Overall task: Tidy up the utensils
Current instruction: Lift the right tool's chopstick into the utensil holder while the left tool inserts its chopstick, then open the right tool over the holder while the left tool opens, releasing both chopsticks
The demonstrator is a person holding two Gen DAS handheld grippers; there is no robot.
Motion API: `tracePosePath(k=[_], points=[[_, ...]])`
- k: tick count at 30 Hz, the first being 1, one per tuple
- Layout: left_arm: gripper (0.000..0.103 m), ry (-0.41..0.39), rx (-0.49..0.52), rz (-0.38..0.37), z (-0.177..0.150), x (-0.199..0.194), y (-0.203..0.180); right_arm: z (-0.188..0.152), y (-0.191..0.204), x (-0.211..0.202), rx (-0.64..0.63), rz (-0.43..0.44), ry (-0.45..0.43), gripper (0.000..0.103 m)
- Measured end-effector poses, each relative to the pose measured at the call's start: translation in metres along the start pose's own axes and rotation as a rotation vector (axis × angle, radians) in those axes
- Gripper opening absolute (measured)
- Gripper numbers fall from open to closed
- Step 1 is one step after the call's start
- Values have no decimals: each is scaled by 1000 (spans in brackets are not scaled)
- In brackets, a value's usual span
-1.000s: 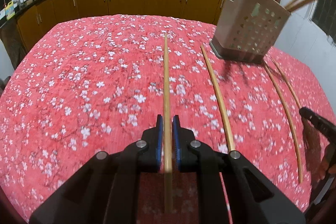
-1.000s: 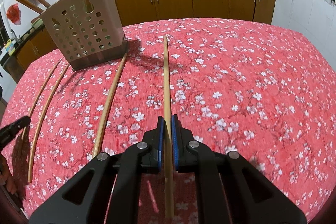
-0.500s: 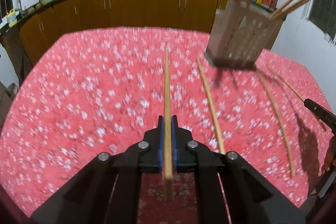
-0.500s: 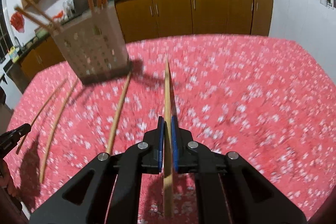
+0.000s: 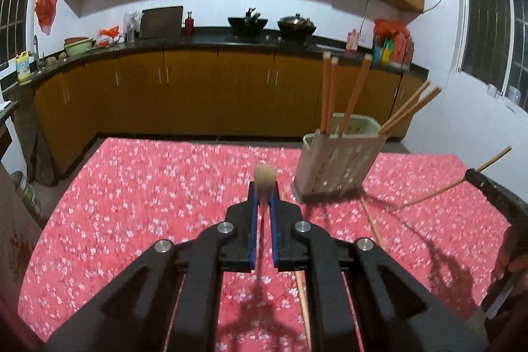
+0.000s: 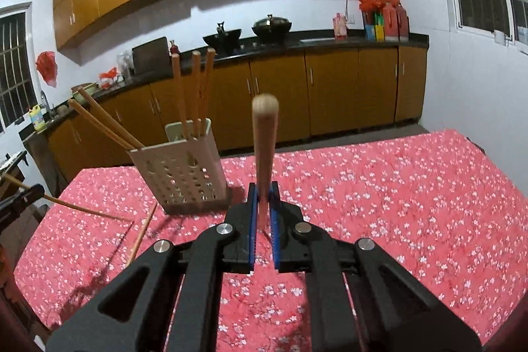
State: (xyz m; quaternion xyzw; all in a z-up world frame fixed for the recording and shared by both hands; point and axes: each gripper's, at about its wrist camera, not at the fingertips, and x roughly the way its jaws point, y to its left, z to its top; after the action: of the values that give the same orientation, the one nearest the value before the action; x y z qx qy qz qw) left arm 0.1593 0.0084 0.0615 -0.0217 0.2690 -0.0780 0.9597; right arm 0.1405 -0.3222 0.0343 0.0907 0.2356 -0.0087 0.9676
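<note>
My left gripper (image 5: 263,203) is shut on a wooden chopstick (image 5: 264,176) that points straight at the camera, lifted off the table. My right gripper (image 6: 263,203) is shut on another wooden chopstick (image 6: 265,137), raised and pointing forward and up. The beige perforated utensil holder (image 5: 336,167) stands on the table to the right in the left wrist view and to the left in the right wrist view (image 6: 180,170); several chopsticks stand in it. Each gripper shows at the edge of the other's view, holding its chopstick (image 5: 439,190).
The table has a red floral cloth (image 6: 379,203). Loose chopsticks lie on it near the holder (image 5: 371,221) (image 6: 142,233). Brown kitchen cabinets and a counter with pots (image 5: 270,22) run behind the table.
Both grippers have lifted their chopsticks off the cloth and tilted up, so the views now show the kitchen wall instead of the tabletop.
</note>
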Motion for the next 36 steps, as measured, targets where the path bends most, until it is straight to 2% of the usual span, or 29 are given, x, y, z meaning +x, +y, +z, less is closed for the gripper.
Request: tracePosePath(k=[5, 9, 15, 20, 24, 27, 33, 36], points=[[8, -21, -12, -43, 10, -9, -1, 6, 2, -7, 12, 26, -25, 8], [8, -60, -1, -103, 26, -22, -9, 20, 6, -20, 34, 87, -71, 8], [8, -145, 17, -192, 54, -38, -38, 57, 25, -47, 49, 208, -201, 8], [8, -241, -7, -247, 83, -46, -59, 80, 43, -55, 33, 249, -299, 8], [8, -303, -25, -230, 103, -40, -72, 94, 57, -44, 19, 247, -345, 8], [8, -333, -28, -183, 111, -33, -77, 98, 64, -33, -6, 225, -347, 8], [8, -337, -21, -118, 113, -8, -82, 95, 78, 3, -57, 174, -280, 8], [8, -317, -25, -114, 111, 7, -83, 90, 81, 17, -62, 165, -242, 8]])
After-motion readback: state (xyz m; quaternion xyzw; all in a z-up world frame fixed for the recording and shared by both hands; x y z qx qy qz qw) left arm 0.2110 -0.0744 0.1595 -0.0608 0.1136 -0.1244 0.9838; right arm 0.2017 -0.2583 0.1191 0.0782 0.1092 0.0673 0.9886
